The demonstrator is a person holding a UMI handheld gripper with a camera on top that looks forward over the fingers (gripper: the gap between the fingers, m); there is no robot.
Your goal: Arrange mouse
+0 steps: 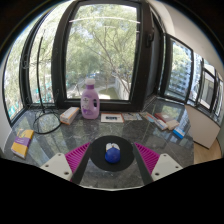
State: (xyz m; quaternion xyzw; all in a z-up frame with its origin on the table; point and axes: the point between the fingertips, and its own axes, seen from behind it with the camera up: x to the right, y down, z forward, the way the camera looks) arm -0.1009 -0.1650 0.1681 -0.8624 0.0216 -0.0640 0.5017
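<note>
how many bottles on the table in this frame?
1. The pink bottle stands upright at the table's far side by the window, well beyond the open hand-held gripper and the mouse between its fingers. Clutter at the sides could hide others.

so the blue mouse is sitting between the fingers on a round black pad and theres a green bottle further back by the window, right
Not quite: the bottle is pink/purple, not green, as the gripper view shows. The rest holds: the blue mouse sits between the open fingers of the gripper on a round black pad, with the bottle further back by the window.
</note>
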